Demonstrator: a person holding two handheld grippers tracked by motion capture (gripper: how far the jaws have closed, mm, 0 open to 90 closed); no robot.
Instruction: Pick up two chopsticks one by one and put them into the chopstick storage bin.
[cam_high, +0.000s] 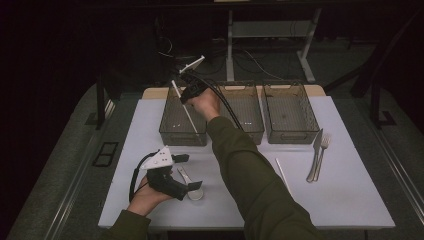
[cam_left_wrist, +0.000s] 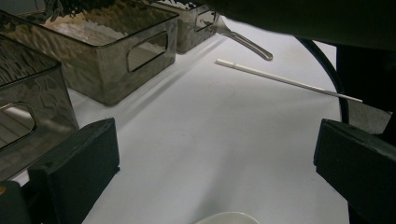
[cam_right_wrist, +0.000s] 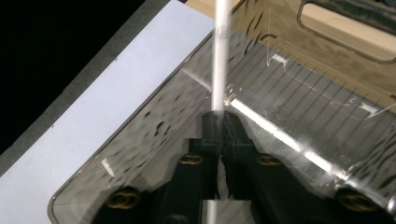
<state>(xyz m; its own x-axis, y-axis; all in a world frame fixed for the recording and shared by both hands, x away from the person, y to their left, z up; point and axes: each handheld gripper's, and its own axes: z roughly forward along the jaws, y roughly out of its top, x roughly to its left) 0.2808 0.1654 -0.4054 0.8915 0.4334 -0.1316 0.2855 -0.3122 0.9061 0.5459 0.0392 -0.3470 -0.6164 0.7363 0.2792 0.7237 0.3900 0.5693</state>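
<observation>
Over bin (cam_right_wrist: 140, 140), chopstick (cam_right_wrist: 220, 60) in hand-held gripper (cam_right_wrist: 218, 126)

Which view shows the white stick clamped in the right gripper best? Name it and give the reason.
The right gripper view: the white stick sits close up, pinched between the shut jaws of the right gripper over the left bin. The high view shows its whole length, small and slanted. The left gripper view shows another stick lying on the table.
</observation>
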